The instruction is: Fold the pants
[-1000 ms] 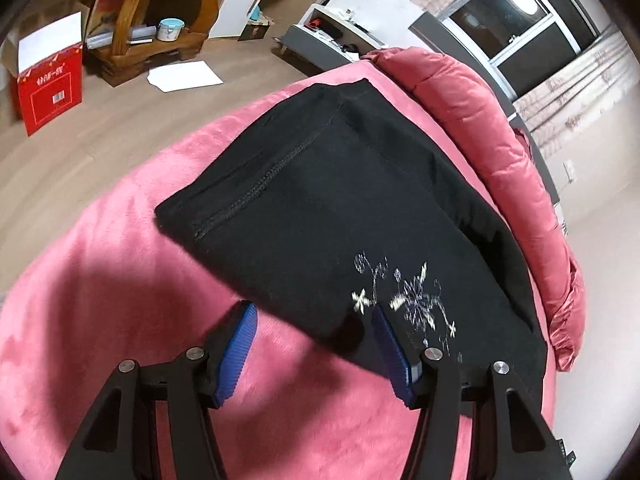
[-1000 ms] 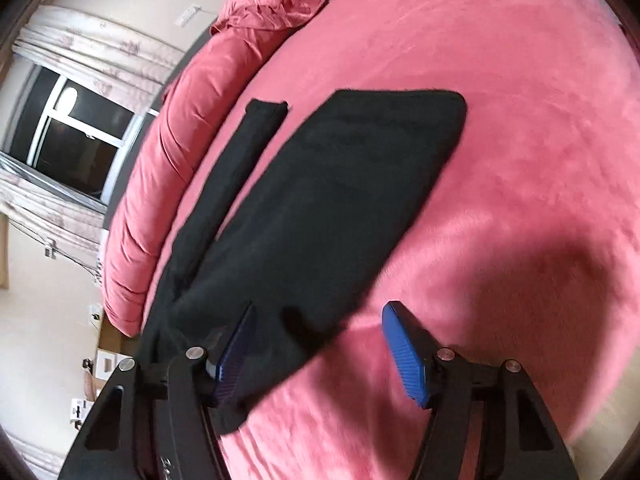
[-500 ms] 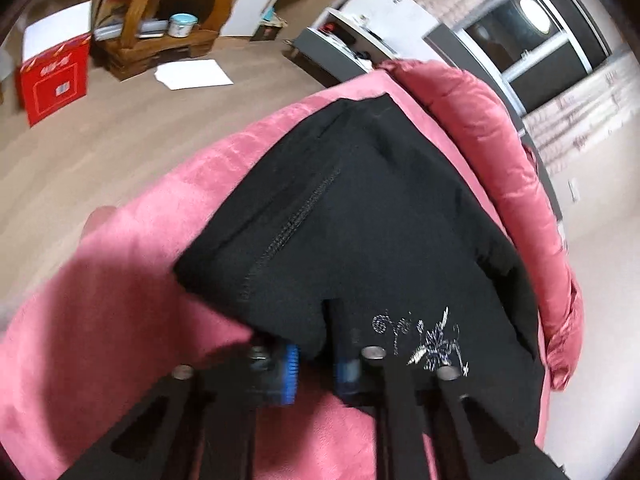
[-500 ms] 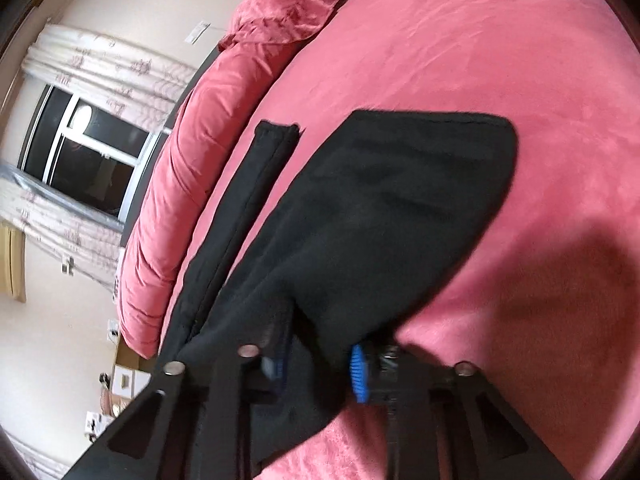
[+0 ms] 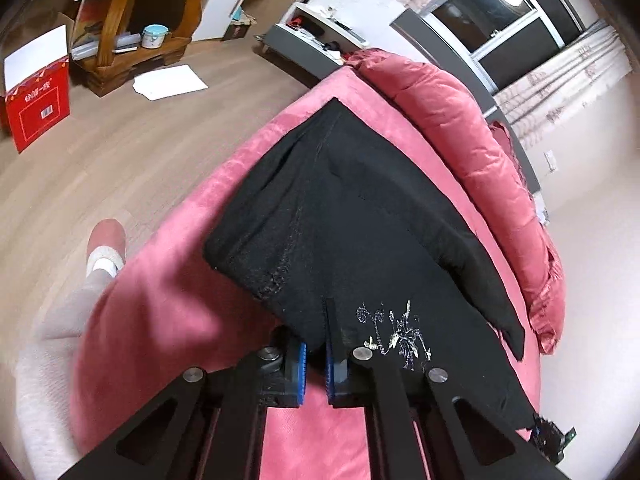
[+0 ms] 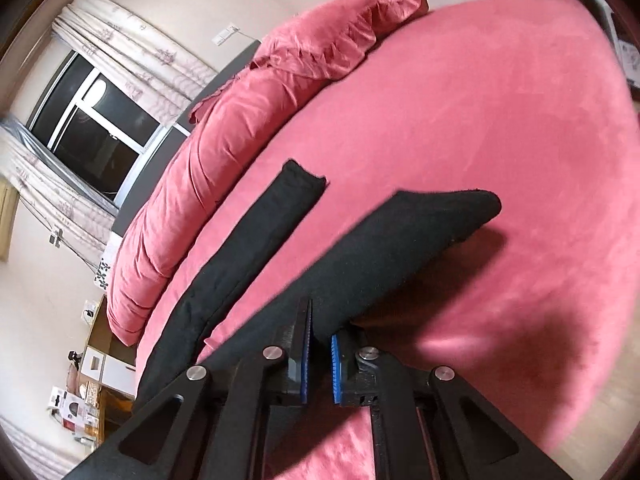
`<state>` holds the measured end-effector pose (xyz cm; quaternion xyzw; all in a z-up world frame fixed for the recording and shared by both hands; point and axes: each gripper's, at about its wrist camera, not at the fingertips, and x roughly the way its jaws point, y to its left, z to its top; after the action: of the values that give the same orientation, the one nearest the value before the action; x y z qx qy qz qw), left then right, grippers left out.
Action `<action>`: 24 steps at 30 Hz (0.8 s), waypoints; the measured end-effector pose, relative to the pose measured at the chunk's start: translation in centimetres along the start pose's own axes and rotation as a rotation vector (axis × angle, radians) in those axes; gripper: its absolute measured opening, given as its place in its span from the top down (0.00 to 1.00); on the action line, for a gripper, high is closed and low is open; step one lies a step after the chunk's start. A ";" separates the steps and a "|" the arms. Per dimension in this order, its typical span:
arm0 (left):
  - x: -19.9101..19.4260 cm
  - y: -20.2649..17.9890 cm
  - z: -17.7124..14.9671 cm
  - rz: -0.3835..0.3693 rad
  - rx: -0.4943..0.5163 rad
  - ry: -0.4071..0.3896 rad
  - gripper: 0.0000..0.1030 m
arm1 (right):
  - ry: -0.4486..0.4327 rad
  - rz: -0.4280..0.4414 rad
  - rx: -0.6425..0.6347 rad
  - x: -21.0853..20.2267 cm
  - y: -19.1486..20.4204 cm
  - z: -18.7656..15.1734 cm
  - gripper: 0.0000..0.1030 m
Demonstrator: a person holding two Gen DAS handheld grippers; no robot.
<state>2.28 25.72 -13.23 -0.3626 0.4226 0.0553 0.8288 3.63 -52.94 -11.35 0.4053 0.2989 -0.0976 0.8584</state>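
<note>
Black pants (image 5: 360,216) with a small white embroidered flower lie on a pink bed (image 5: 172,320). My left gripper (image 5: 314,354) is shut on the near edge of the waist end and lifts it off the bed. In the right wrist view my right gripper (image 6: 320,346) is shut on the near pant leg (image 6: 400,248) and holds it raised above the bed (image 6: 480,120), casting a shadow. The far leg (image 6: 264,232) lies flat on the bed.
A rolled pink duvet (image 5: 480,160) (image 6: 224,152) runs along the far side of the bed. Left of the bed is wooden floor with a red box (image 5: 38,108), a white sheet of paper (image 5: 170,82) and a wooden shelf (image 5: 132,20). A person's leg and foot (image 5: 100,256) stand by the bed edge.
Both grippers went from open over the pants to shut on the fabric. Both held edges have since lifted off the bed, the near leg rising clear.
</note>
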 end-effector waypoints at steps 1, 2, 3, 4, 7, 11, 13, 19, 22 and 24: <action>-0.3 0.4 -0.4 0.011 0.017 0.015 0.94 | -0.004 -0.003 -0.006 -0.6 -0.2 -0.1 0.92; -0.8 0.7 -0.9 0.017 0.026 0.027 0.94 | -0.004 -0.013 -0.015 -1.0 -0.3 -0.2 0.92; -1.2 1.2 -1.4 0.022 0.029 0.048 0.94 | -0.001 -0.025 -0.026 -1.5 -0.5 -0.4 0.92; -1.6 1.6 -1.8 0.025 0.027 0.063 0.94 | 0.002 -0.033 -0.034 -2.0 -0.7 -0.6 0.92; -2.7 3.0 -3.2 0.015 -0.004 0.106 0.94 | 0.013 -0.060 -0.040 -3.1 -1.9 -1.3 0.92; -3.2 4.0 -5.3 0.041 0.015 0.143 0.94 | 0.046 -0.098 0.032 -3.6 -4.9 -2.9 0.92; -2.6 4.5 -6.2 0.071 0.027 0.172 0.94 | 0.066 -0.114 0.097 -3.2 -6.5 -3.6 0.92; -2.0 5.7 -6.5 0.064 -0.037 0.186 0.91 | 0.095 -0.192 0.095 -1.6 -7.8 -5.2 0.92; -2.1 5.9 -6.2 0.037 -0.063 0.180 0.88 | 0.104 -0.244 0.053 -1.3 -7.0 -5.0 0.91; -2.7 6.4 -6.2 0.010 -0.109 0.154 0.82 | 0.109 -0.291 0.023 -1.5 -6.5 -4.6 0.80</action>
<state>-6.09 26.98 -17.14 -0.4083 0.4833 0.0545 0.7725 -2.29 -53.81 -16.86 0.3724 0.3995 -0.2023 0.8129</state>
